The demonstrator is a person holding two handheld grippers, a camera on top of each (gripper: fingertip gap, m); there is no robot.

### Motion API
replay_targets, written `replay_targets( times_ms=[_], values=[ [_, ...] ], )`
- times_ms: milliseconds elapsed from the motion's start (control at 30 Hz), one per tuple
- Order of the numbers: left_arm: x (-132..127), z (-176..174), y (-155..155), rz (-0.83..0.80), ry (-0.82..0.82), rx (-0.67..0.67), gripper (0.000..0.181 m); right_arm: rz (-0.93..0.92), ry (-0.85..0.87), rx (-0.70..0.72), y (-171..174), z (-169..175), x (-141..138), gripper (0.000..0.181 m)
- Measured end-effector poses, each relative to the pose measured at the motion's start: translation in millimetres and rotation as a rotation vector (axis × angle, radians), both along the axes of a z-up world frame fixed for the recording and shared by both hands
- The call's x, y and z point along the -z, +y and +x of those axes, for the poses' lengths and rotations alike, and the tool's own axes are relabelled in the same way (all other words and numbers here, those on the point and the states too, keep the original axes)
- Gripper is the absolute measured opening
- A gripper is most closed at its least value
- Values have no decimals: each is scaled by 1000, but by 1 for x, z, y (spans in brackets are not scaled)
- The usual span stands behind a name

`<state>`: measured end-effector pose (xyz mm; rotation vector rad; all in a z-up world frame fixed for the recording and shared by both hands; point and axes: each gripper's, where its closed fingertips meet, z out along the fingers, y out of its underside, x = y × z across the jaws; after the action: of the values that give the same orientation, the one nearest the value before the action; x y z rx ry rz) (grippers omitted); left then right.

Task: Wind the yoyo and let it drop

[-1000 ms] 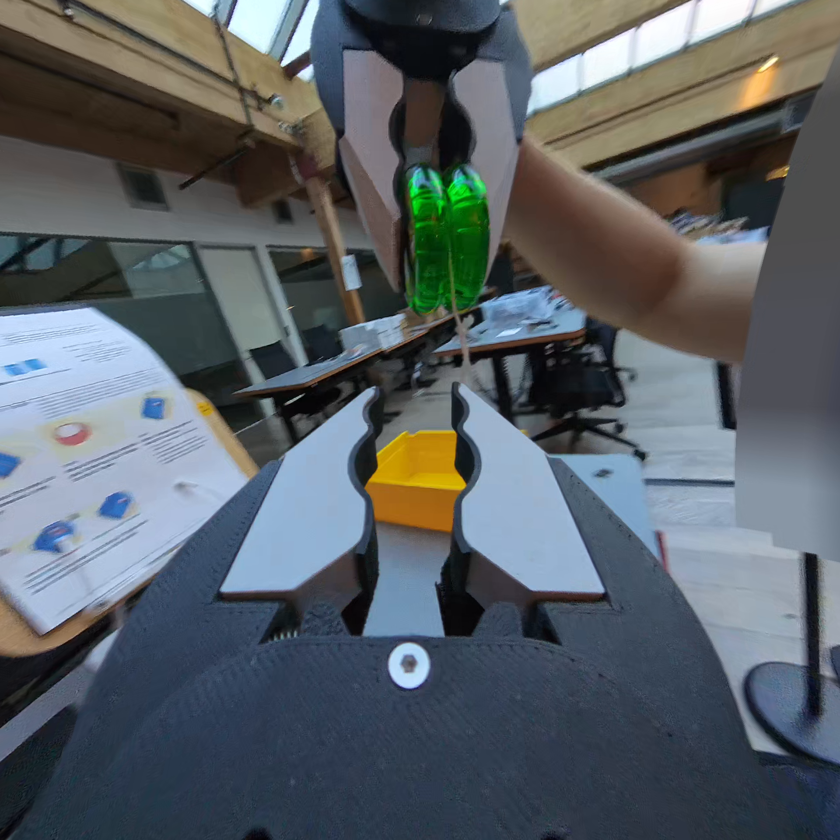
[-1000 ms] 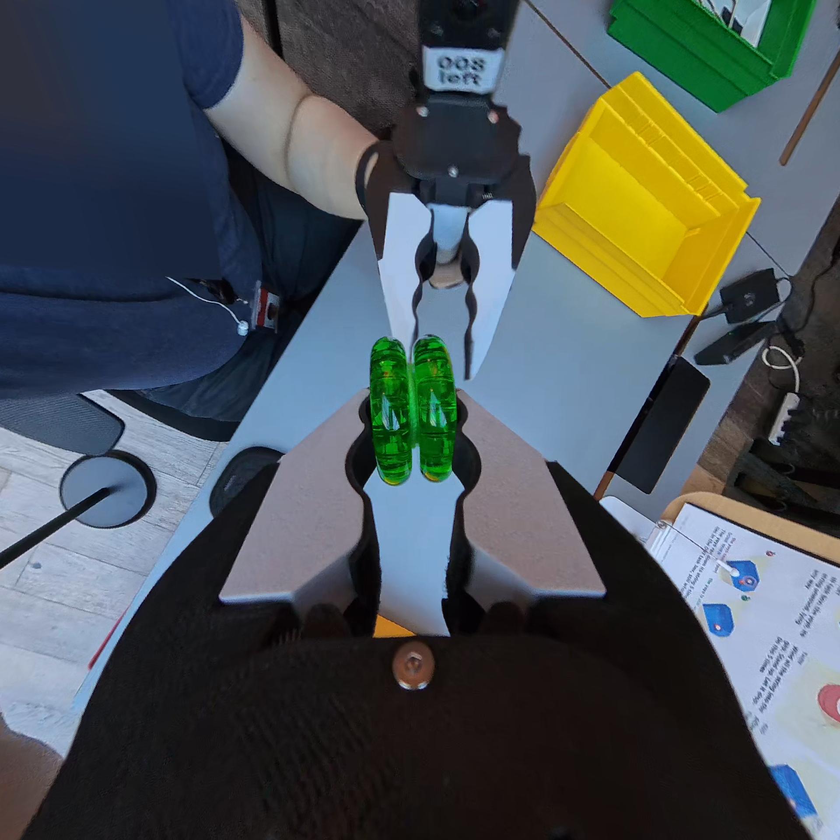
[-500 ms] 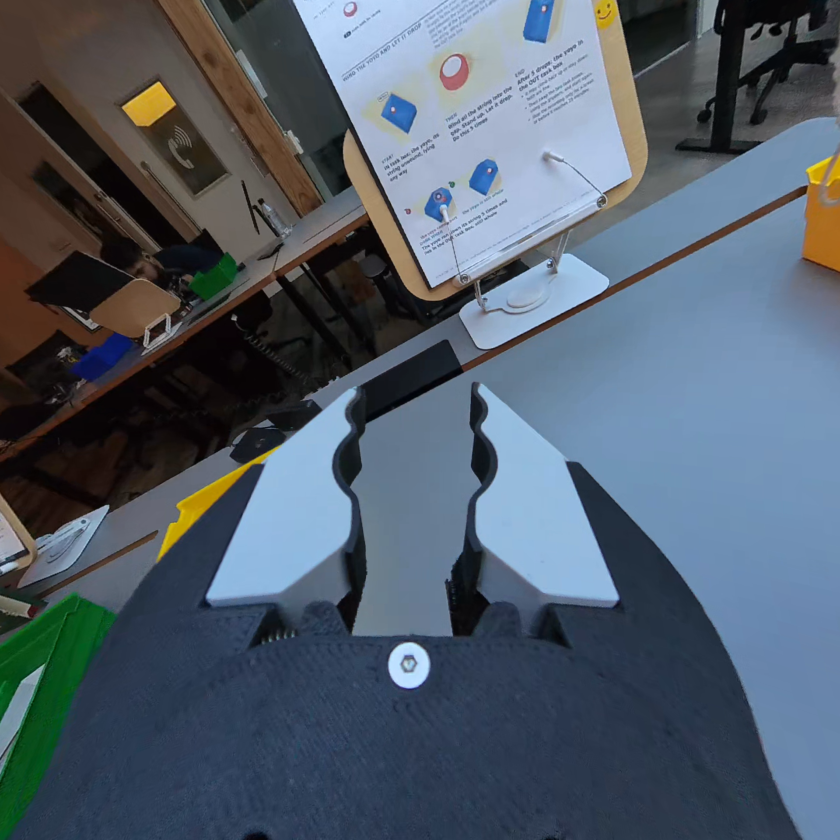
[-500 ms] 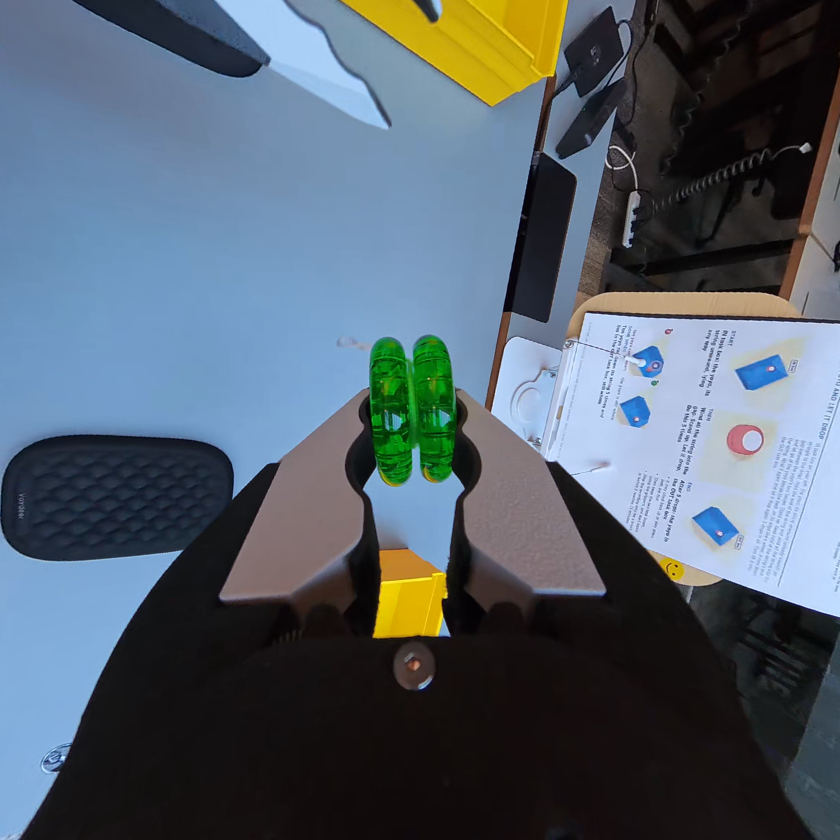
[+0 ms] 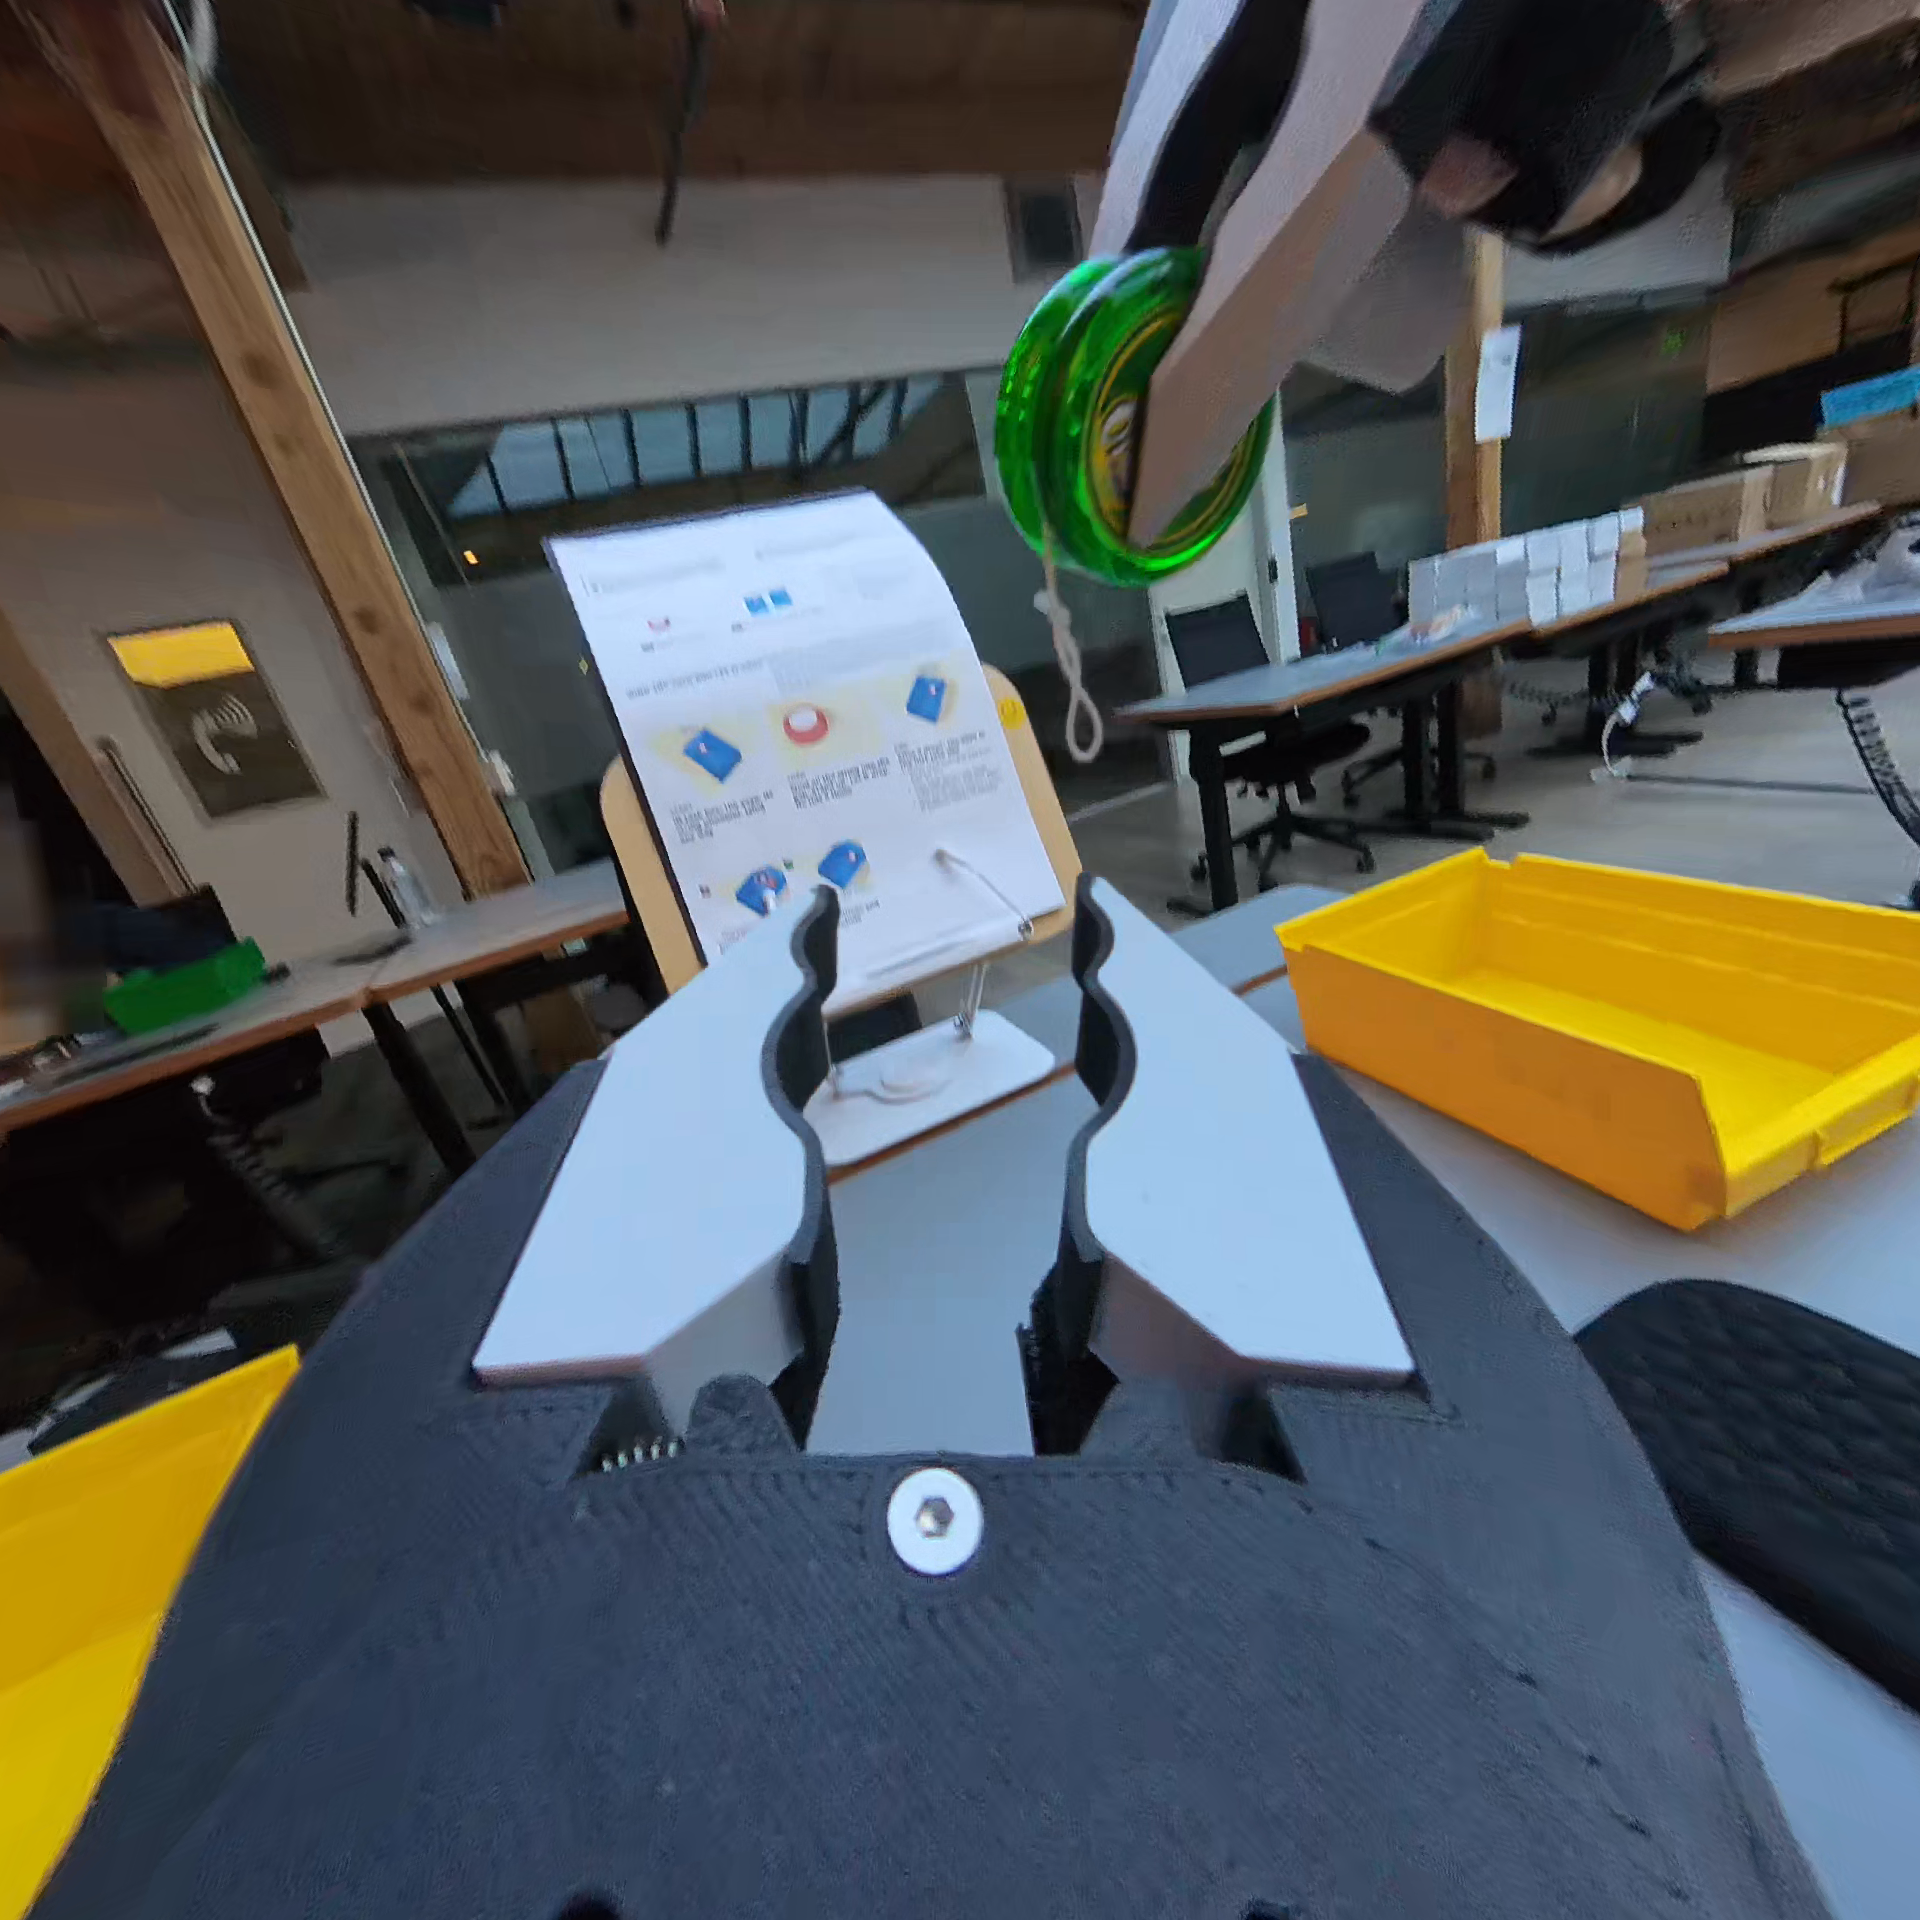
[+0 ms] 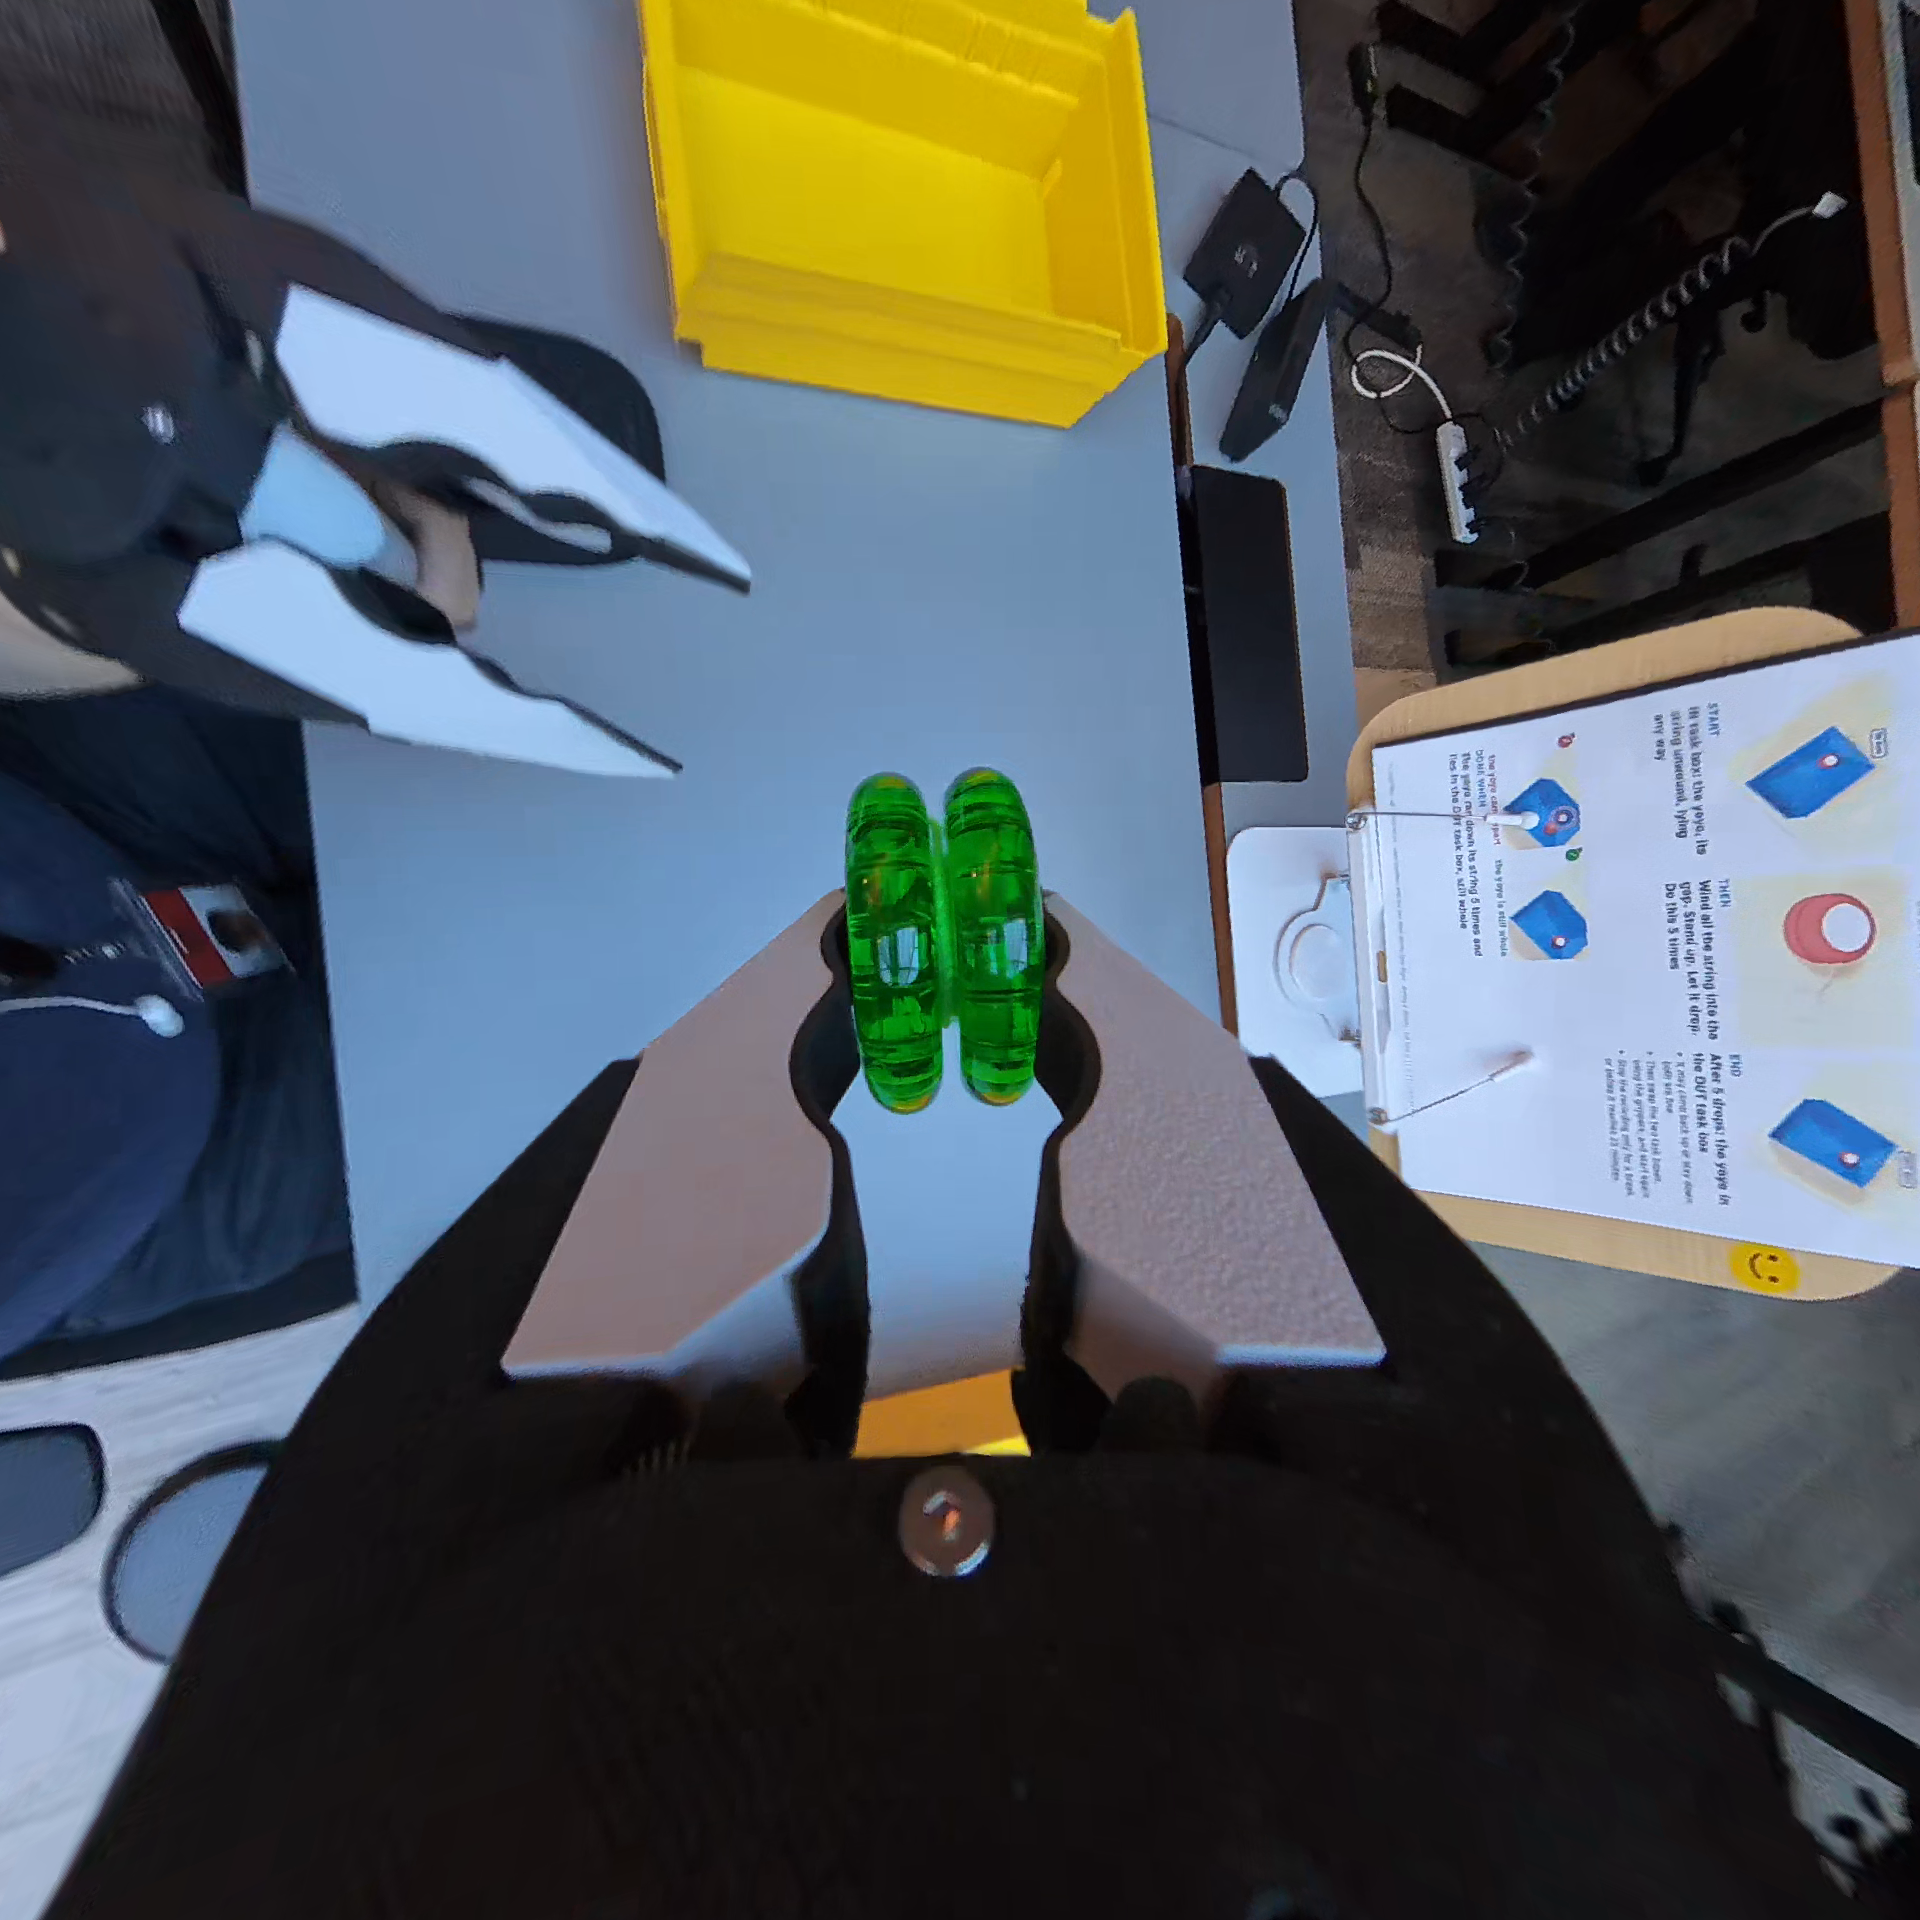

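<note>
The right tongs point(image 6: 943, 935) are clamped on the green yoyo point(image 6: 943, 940), its two translucent halves pinched side by side between the notched inner edges near the tips, held in the air well above the grey bench point(image 6: 935, 623). From the left wrist view the same yoyo point(image 5: 1101, 416) hangs high and to the right of the left tongs, gripped on its flat faces, with a short length of pale string point(image 5: 1070, 665) dangling from its lower edge and ending in a loop. Most of the string looks wound into the groove.

The left tongs point(image 5: 948, 977) stand apart with nothing between them, low over the bench and below the yoyo. In the right wrist view they point(image 6: 707, 665) sit up and to the left of the right tongs, blurred, tips pointing towards the yoyo but not touching it.

Beyond the right tongs' tips lies an empty yellow bin point(image 6: 904, 187) on the bench. To their right a wooden stand with an instruction sheet point(image 6: 1662, 956) stands at the bench edge; the left tongs point straight at it. A second yellow bin point(image 5: 94, 1538) shows at the near left of the left tongs, and a black textured pad point(image 5: 1787, 1455) lies at their near right. A person in a dark blue shirt point(image 6: 125, 1091) stands left of the right tongs.
</note>
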<state>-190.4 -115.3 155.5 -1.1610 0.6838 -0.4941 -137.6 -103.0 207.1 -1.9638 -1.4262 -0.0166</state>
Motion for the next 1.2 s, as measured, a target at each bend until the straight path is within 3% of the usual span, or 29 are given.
replay_targets(
  times_ms=[133, 333, 767, 900, 1033, 1200],
  values=[
    [-24, 8, -14, 80, -53, 4, 38, -38, 108, 61, -10, -25, -16, 27],
    [-48, 5, -7, 93, -134, -28, 32, -27, 116, 113, -14, -40, -28, 27],
    [-48, 16, 1, 91, -125, -29, 20, -28, 83, 140, -14, -38, -29, 27],
    [-47, 15, 5, 83, -136, -24, 5, -51, 83, 157, -12, -34, -25, 27],
    [-42, 19, 7, 58, -125, 2, 15, -80, 113, 162, -14, -33, -24, 27],
    [-43, 23, 5, 76, -126, 1, 14, -93, 102, 173, -14, -31, -21, 27]
  ],
)
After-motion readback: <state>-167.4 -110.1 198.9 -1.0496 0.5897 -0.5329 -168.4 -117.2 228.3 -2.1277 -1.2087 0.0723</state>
